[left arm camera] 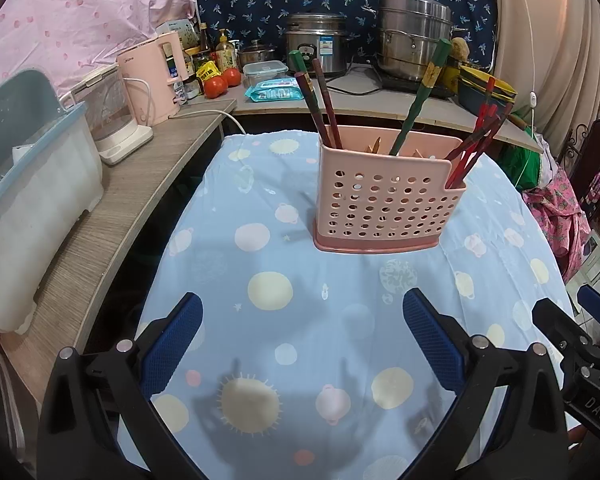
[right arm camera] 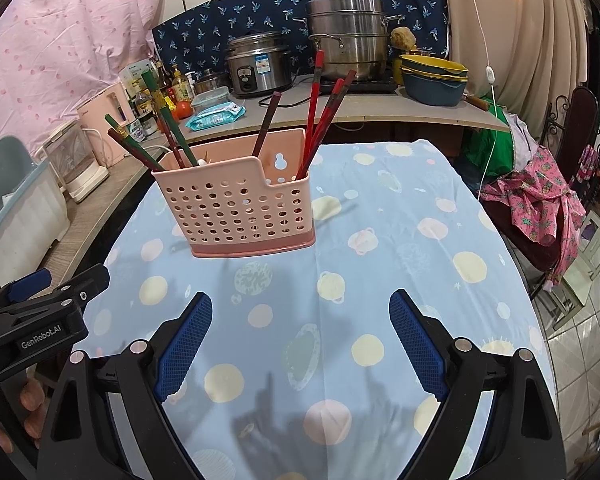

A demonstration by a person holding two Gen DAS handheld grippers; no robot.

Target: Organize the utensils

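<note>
A pink perforated utensil holder (left arm camera: 384,204) stands upright on the blue patterned tablecloth (left arm camera: 300,340), also in the right wrist view (right arm camera: 236,212). It holds dark red and green chopsticks (left arm camera: 320,104) on its left side, a green one (left arm camera: 420,96) in the middle and red chopsticks (left arm camera: 476,140) on its right. In the right wrist view the red chopsticks (right arm camera: 320,120) stand in the low right compartment. My left gripper (left arm camera: 302,308) is open and empty, short of the holder. My right gripper (right arm camera: 300,312) is open and empty too.
A counter (left arm camera: 112,200) runs along the left with a blue-lidded plastic bin (left arm camera: 32,208) and a pink kettle (left arm camera: 152,80). Behind the table stand a rice cooker (right arm camera: 256,64), a steel steamer pot (right arm camera: 348,36), bowls (right arm camera: 436,76), tomatoes and bottles. A chair with pink cloth (right arm camera: 540,208) is to the right.
</note>
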